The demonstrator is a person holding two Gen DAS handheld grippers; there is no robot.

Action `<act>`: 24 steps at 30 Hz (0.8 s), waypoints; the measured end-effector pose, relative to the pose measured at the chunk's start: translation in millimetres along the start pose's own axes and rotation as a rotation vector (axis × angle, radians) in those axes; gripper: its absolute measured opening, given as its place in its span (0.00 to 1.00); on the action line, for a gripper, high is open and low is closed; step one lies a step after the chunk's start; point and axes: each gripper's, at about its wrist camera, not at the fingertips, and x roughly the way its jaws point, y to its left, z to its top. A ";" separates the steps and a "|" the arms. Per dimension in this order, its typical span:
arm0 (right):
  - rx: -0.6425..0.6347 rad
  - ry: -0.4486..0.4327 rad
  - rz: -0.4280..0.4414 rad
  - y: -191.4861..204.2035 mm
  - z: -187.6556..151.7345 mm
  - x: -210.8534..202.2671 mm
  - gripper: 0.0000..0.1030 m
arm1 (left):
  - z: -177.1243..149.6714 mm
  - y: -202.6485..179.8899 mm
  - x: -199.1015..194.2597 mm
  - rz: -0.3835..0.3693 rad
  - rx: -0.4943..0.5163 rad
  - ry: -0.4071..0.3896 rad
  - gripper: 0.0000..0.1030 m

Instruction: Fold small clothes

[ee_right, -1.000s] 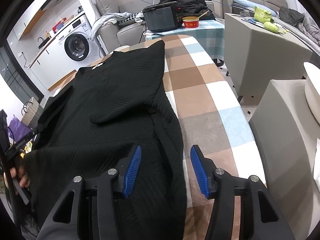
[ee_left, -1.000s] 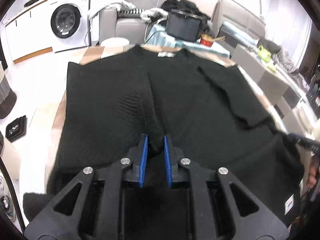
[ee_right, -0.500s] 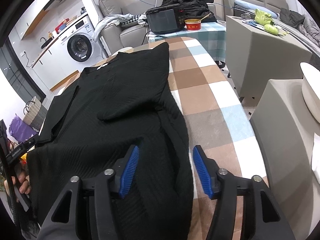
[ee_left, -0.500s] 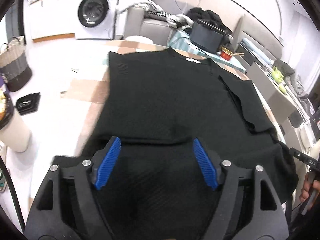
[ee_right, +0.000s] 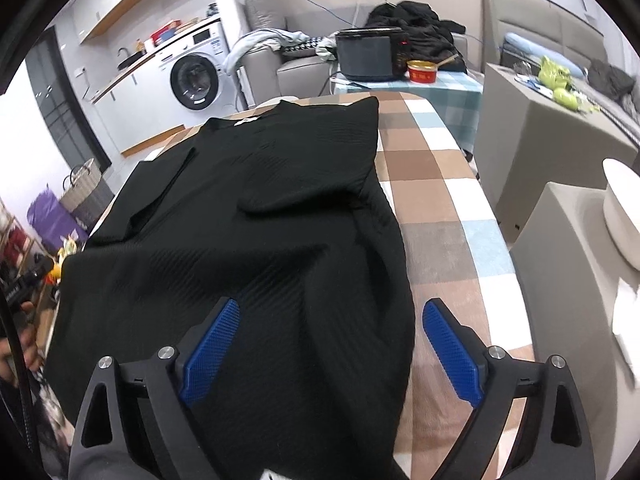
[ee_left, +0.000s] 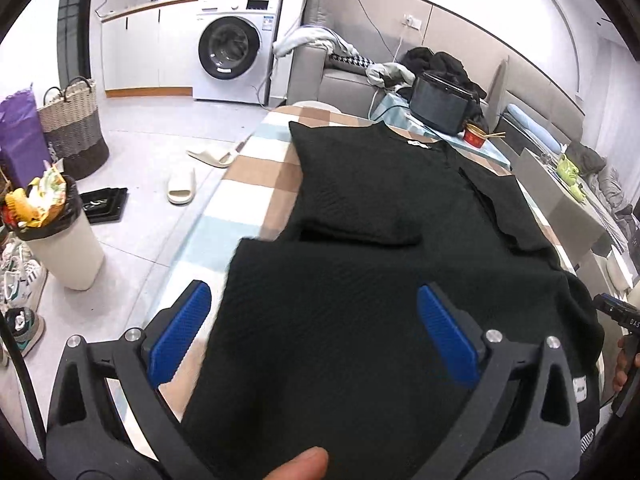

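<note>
1. Around the checked table [ee_left: 256, 188] stand a washing machine [ee_left: 230, 52], a woven basket [ee_left: 74, 128], a bin [ee_left: 60, 240] heaped with rubbish and a grey sofa [ee_left: 344, 80] piled with clothes – none of them in the way of the tongs.
2. Two pale slippers [ee_left: 182, 186] lie on the floor off the table's left edge; one red bowl [ee_right: 422, 70] sits beside a dark appliance [ee_right: 370, 56] beyond the far edge.
3. One black top [ee_left: 380, 248] lies spread along the table, collar at the far edge, both sleeves folded onto the body, its hem at the near edge under both tools.
4. A white tag [ee_left: 418, 143] marks the collar, and a small label [ee_left: 580, 390] shows near the hem – its writing is too small to read.
5. Left gripper [ee_left: 316, 340]: jaws spread wide, released, over the hem.
6. Right gripper [ee_right: 332, 348]: jaws likewise wide apart, straddling the top's right side, grasping nothing.
</note>
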 end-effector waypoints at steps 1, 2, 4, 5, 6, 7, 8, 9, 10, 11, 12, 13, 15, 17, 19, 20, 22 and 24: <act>-0.005 -0.005 0.005 -0.4 -2.5 -3.1 0.92 | -4.9 1.7 -6.4 0.005 0.002 -0.006 0.99; -0.010 -0.014 0.014 -0.9 -7.1 -8.6 0.92 | -9.3 2.9 -12.6 0.010 0.004 -0.011 0.99; -0.013 -0.031 0.042 -4.1 -15.1 -16.7 0.92 | -17.3 2.5 -23.0 0.021 0.009 -0.017 0.99; 0.000 -0.030 0.050 -8.5 -21.4 -20.6 0.92 | -21.9 4.5 -30.0 0.027 0.004 -0.018 0.99; 0.015 -0.022 0.052 -12.5 -26.1 -22.7 0.92 | -25.9 6.8 -37.1 0.016 -0.003 -0.018 0.99; 0.028 -0.012 0.065 -16.8 -29.4 -24.5 0.92 | -29.3 6.5 -41.8 0.010 -0.004 -0.017 0.99; 0.038 -0.007 0.075 -19.6 -32.6 -26.7 0.92 | -31.2 6.0 -44.9 0.008 -0.003 -0.016 0.99; 0.046 -0.003 0.080 -22.7 -35.4 -28.9 0.92 | -34.4 6.2 -49.3 0.010 0.005 -0.020 0.99; 0.052 0.001 0.083 -27.6 -39.2 -31.7 0.92 | -36.1 5.8 -51.2 0.013 0.011 -0.026 0.99; 0.054 0.001 0.083 -30.5 -41.7 -33.5 0.92 | -38.6 6.2 -53.8 0.017 0.015 -0.030 0.99; 0.057 0.001 0.082 -33.7 -43.9 -34.9 0.92 | -41.0 7.3 -56.1 0.015 0.016 -0.032 0.99; 0.061 0.005 0.080 -37.3 -46.1 -35.6 0.92 | -41.1 6.9 -55.8 0.013 0.014 -0.030 0.99; 0.070 0.010 0.086 -43.4 -49.8 -35.8 0.92 | -45.2 6.9 -58.7 0.008 0.012 -0.025 0.99; 0.079 0.019 0.107 -47.4 -53.2 -34.6 0.91 | -46.9 3.2 -55.9 0.011 0.035 -0.006 0.99; 0.074 0.027 0.136 -48.5 -56.3 -31.9 0.90 | -48.2 2.7 -55.4 0.024 0.042 -0.012 0.99; 0.069 0.034 0.151 -48.4 -58.6 -29.6 0.89 | -48.8 3.8 -55.3 0.025 0.040 -0.009 0.99; 0.061 0.047 0.182 -48.6 -62.0 -25.2 0.82 | -50.7 6.3 -54.2 0.026 0.034 0.008 0.99; 0.050 0.060 0.208 -48.6 -65.6 -20.6 0.80 | -53.1 9.8 -51.8 0.030 0.037 0.020 0.99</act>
